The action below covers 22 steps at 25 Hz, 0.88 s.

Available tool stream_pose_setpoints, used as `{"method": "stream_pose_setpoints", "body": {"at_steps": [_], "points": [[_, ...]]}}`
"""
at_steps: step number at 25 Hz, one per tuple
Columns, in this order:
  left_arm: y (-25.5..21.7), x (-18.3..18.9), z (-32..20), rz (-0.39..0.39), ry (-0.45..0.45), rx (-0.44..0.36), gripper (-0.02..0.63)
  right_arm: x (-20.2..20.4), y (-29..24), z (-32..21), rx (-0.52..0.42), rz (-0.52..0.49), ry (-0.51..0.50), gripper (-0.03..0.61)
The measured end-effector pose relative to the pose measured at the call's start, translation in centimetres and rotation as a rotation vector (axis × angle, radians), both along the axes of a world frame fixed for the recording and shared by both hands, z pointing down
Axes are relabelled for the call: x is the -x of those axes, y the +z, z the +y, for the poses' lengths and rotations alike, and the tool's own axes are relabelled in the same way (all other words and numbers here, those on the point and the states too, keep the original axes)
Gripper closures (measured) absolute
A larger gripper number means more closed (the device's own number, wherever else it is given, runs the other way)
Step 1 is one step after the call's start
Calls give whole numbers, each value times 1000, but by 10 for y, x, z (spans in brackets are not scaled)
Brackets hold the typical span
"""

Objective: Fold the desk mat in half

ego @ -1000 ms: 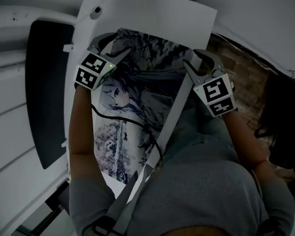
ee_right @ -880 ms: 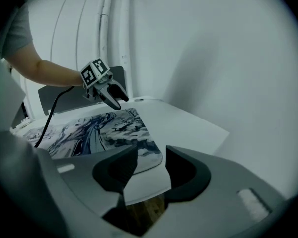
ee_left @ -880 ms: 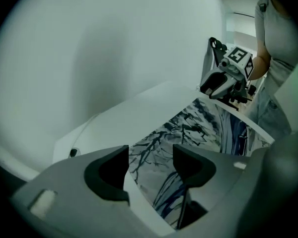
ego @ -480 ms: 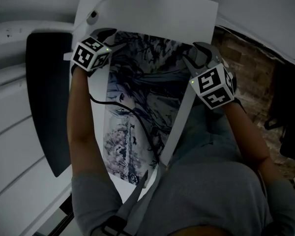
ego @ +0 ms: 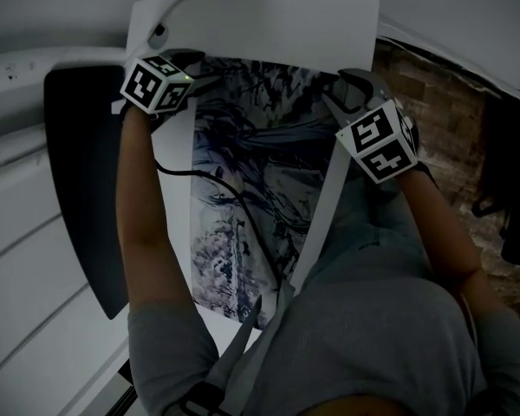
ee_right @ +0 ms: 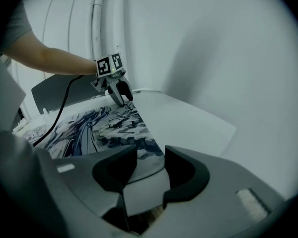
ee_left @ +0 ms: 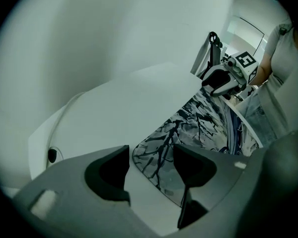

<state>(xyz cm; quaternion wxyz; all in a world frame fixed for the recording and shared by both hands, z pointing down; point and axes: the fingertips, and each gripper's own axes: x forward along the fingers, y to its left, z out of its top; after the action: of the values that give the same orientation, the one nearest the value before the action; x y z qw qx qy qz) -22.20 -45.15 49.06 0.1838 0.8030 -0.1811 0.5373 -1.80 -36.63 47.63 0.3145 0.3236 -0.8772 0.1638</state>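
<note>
The desk mat (ego: 260, 180), printed with a blue-grey drawing, lies print side up on the white table (ego: 260, 20). My left gripper (ego: 193, 66) hangs over the mat's far left corner and its jaws have just been opening. In the left gripper view that corner (ee_left: 156, 157) shows flat between the open fingers of the left gripper (ee_left: 151, 155), untouched by the pads. My right gripper (ego: 336, 94) is at the far right corner. Its jaws have also been opening, and the mat's edge (ee_right: 146, 150) lies between the fingers of the right gripper (ee_right: 150, 155) without being pinched.
A black cable (ego: 199, 176) runs from the left gripper across the mat. A dark flat panel (ego: 78, 189) stands left of the table. There is a round hole (ego: 159, 33) in the table's far left corner. Brick-patterned floor (ego: 433, 102) shows at the right.
The left gripper has moved toward the mat's far left corner and tipped downward. The right gripper has barely shifted. The mat lies flatter at its far edge.
</note>
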Motion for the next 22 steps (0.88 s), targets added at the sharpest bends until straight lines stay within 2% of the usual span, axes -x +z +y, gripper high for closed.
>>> {"method": "stream_pose_setpoints", "body": {"at_steps": [3, 9, 12, 16, 19, 22], "points": [[-1, -1, 1, 27, -2, -3, 334, 2, -1, 3, -13, -2, -7, 449], [-2, -1, 4, 27, 16, 10, 422, 6, 0, 9, -21, -16, -15, 488], [-3, -4, 6, 26, 14, 5, 457, 11, 1, 14, -58, 21, -68, 549], [-3, -8, 18, 49, 18, -13, 554, 13, 3, 18, -79, 25, -100, 552], [-5, -7, 21, 52, 11, -64, 565, 10, -1, 20, -55, -6, -117, 552], [-9, -1, 25, 9, 45, -116, 568, 10, -11, 24, -59, -46, -143, 552]]}}
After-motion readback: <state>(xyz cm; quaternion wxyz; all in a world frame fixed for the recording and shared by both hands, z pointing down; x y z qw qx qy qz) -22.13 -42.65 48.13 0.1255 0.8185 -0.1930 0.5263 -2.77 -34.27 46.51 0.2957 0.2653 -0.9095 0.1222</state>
